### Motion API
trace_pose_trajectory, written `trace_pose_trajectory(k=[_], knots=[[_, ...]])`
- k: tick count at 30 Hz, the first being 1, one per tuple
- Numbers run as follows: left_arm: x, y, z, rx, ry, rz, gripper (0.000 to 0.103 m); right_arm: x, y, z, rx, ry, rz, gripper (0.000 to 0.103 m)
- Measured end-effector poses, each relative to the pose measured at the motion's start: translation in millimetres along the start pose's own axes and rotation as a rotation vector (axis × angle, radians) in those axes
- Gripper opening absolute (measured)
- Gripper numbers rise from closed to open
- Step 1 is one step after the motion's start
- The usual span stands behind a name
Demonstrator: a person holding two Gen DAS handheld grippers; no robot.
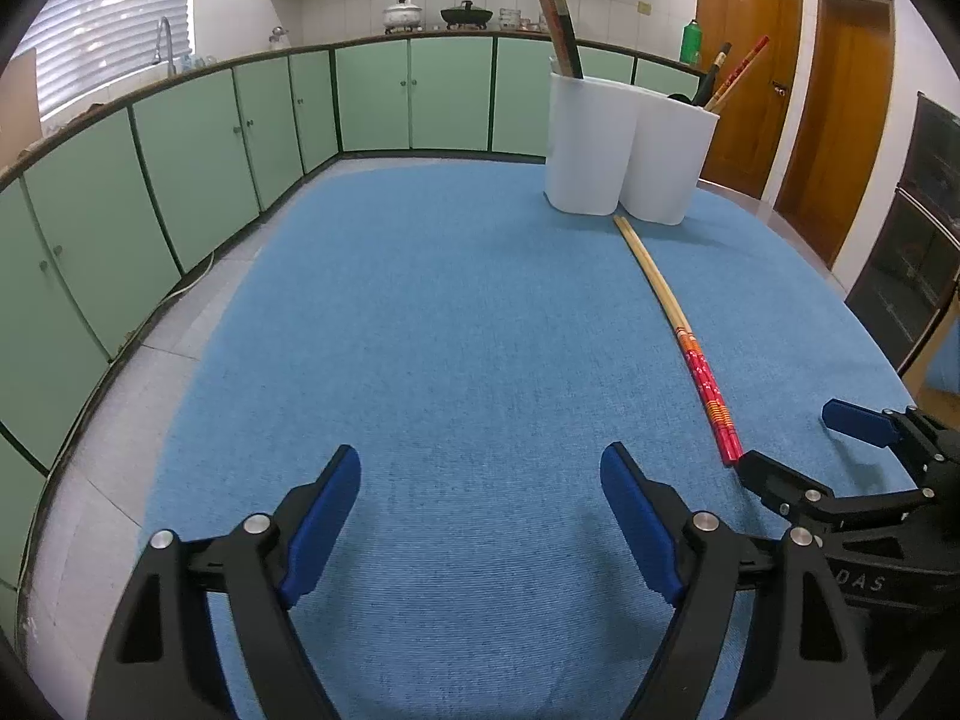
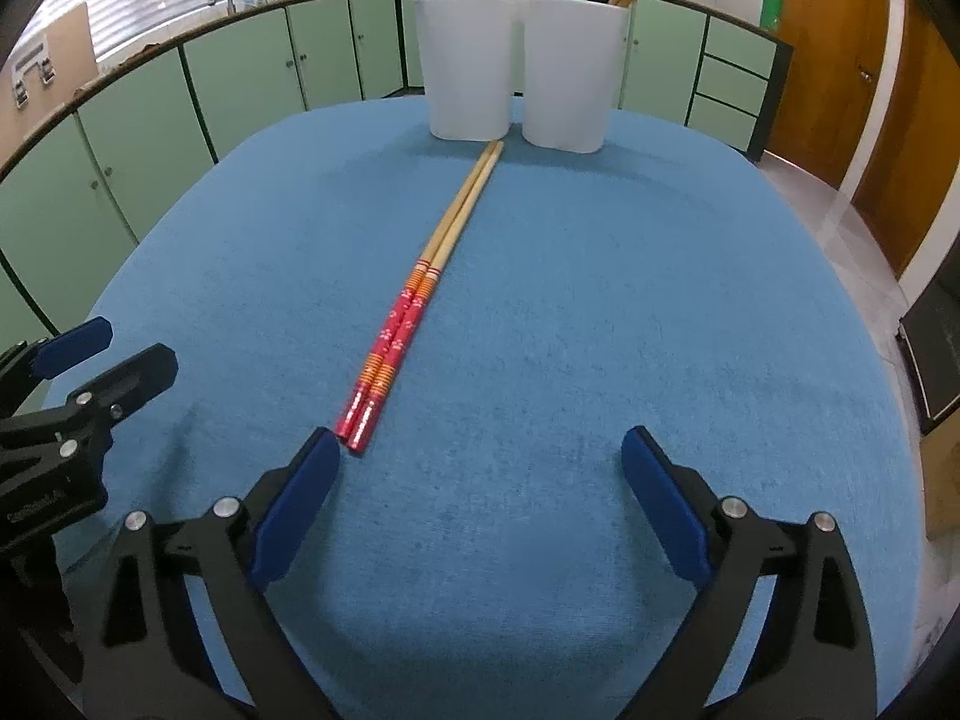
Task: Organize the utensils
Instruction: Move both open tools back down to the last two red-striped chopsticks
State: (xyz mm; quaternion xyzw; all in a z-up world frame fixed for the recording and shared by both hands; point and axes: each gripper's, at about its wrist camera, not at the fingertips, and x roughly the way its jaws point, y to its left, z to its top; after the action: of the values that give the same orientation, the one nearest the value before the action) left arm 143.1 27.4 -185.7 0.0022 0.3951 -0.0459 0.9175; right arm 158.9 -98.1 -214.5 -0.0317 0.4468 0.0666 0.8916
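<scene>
1. right gripper (image 2: 480,450) jaws wide apart, nothing between the pads, only blue cloth (image 2: 600,300) under them.
2. chopsticks (image 2: 420,294), a pair lying side by side on the cloth: red patterned ends sit just ahead of the right gripper's left fingertip (image 2: 312,462), very near it; can't tell if they touch. bare wooden tips point away, toward the holder.
3. white utensil holder (image 2: 516,60) stands well ahead of the right gripper at the far end of the cloth, two compartments, upright. chopstick tips end just short of its base, at the gap between the compartments.
4. holder already has other chopsticks and dark handles sticking up from both compartments.
5. left gripper (image 1: 480,498) also wide open, empty, over bare cloth; the chopsticks lie ahead and to its right.
6. both grippers are close, side by side.
</scene>
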Motion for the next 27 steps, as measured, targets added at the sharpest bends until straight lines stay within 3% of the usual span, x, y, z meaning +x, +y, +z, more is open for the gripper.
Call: trace_pose_trajectory(k=[8,14,20,27], knots=[[-0.5,-0.8,0.3,-0.004,0.000,-0.004,0.082,-4.3,-26.8,-0.9,0.044,-0.001,-0.074,0.083],[-1.9,-1.5,1.2,-0.008,-0.005,-0.005,0.082,-13.8,-22.2,-3.4,0.082,-0.026,0.070,0.074],[-3.9,3.1,1.0,-0.016,-0.009,0.004,0.082,1.8,1.1,8.1,-0.003,-0.008,0.006,0.072],[-0.9,3.9,0.1,-0.026,-0.003,0.000,0.083,1.9,-5.6,8.4,0.002,0.002,-0.040,0.066]])
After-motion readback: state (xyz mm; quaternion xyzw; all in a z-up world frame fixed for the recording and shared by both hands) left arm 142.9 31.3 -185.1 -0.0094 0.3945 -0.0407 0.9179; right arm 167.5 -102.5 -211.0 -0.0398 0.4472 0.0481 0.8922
